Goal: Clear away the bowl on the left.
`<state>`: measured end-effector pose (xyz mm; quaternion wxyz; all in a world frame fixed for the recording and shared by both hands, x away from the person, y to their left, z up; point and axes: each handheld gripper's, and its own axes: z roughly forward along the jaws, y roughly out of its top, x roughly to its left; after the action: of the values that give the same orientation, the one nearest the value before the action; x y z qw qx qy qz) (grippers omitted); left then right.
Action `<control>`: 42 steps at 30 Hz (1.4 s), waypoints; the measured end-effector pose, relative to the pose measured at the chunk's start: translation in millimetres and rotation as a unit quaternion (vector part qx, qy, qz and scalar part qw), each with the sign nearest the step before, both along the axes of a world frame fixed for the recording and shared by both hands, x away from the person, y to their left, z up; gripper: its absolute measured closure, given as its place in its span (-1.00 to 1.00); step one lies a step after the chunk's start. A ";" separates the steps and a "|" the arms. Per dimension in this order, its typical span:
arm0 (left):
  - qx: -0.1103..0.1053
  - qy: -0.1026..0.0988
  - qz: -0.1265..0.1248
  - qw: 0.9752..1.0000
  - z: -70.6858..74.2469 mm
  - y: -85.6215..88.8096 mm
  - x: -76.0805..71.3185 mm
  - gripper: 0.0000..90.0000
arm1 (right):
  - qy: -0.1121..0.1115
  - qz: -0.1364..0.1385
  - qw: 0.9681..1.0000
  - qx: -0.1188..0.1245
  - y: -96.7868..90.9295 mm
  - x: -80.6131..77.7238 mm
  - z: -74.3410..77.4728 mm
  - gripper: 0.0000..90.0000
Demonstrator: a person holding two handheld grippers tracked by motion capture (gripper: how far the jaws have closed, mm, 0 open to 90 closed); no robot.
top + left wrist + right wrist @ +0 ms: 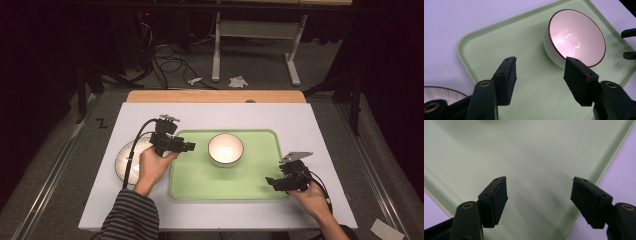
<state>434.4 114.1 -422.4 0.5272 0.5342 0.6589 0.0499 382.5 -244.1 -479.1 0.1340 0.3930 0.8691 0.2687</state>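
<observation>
A round bowl (pixel 225 148) stands upright a little above the middle of a pale green tray (pixel 190 182), its inside white and glossy with a bright glare, its rim edged by a thin dark red line and its outer wall white with fine vertical ribbing, as the left gripper view shows (pixel 576 37). The tray, a shallow rectangle with rounded corners and a raised lip, lies on a white sheet (pixel 300 120) that covers most of the table; a strip of bare wood (pixel 215 96) shows along the far edge. A ribbed white plate (pixel 125 157) rests on the sheet just off the tray's left side, partly under the left hand. The left gripper (pixel 189 146) hovers over the tray's left edge, pointing toward the bowl, its jaws standing apart with nothing between them and the bowl just beyond their tips. The right gripper (pixel 272 182) sits over the tray's near right corner, its jaws likewise spread wide over bare tray. Beyond the table lie grey carpet (pixel 260 65), loose cables, a crumpled paper and the white legs of a stand, with dark surroundings.
</observation>
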 end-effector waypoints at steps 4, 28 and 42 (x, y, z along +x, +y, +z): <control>-0.006 -0.002 0.005 1.000 -1.3 1.6 -5.4 -0.04 | -0.001 0.000 1.000 -0.001 0.4 -0.4 0.5 -0.32; 0.055 -0.006 -0.053 0.997 -19.1 18.5 -48.3 -0.07 | 0.001 0.003 1.000 -0.002 3.0 -2.1 0.0 -0.32; 0.095 0.017 -0.061 0.993 -49.6 14.4 -57.2 -0.08 | 0.003 0.005 1.000 -0.006 3.1 -2.0 0.0 -0.31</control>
<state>377.2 128.5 -472.1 0.4648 0.6216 0.6266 0.0711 380.6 -241.0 -479.1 0.1321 0.3887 0.8732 0.2626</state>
